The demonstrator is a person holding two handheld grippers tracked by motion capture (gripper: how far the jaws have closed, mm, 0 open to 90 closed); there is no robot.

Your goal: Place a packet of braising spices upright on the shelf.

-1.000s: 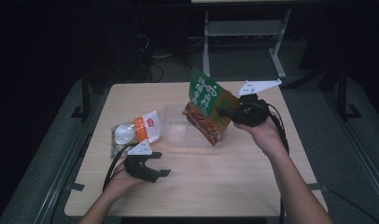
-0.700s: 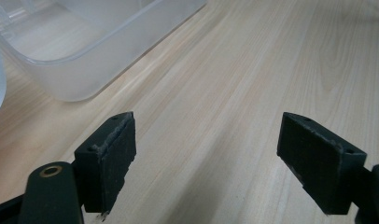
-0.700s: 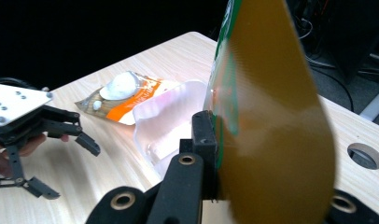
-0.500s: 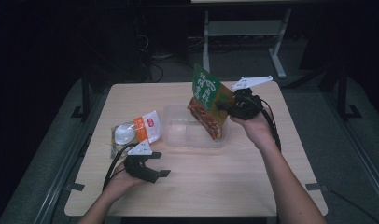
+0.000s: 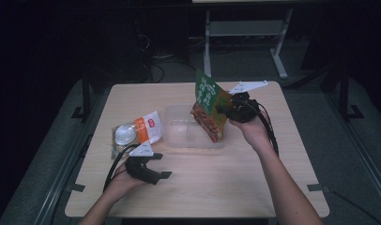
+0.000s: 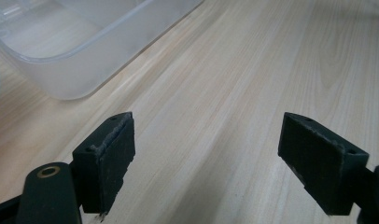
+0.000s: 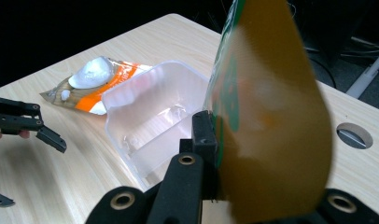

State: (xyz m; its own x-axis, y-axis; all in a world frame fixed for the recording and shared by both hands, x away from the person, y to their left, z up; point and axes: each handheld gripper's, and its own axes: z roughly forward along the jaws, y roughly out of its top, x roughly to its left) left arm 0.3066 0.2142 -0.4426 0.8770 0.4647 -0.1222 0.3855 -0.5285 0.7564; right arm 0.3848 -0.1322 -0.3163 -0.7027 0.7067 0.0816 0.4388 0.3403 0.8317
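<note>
1. We see a pale wooden table with a smooth, fine grain; its near half is bare, and its edges drop off to dark floor.
2. A clear plastic tub with rounded corners sits mid-table, with open board on its near side.
3. The glossy green-and-orange snack bag stands tilted, its lower end inside the tub's right side.
4. An orange-and-white packet lies flat just left of the tub.
5. Our right gripper is clamped on the bag's edge.
6. Our left gripper rests low near the front-left, jaws spread wide on nothing.
</note>
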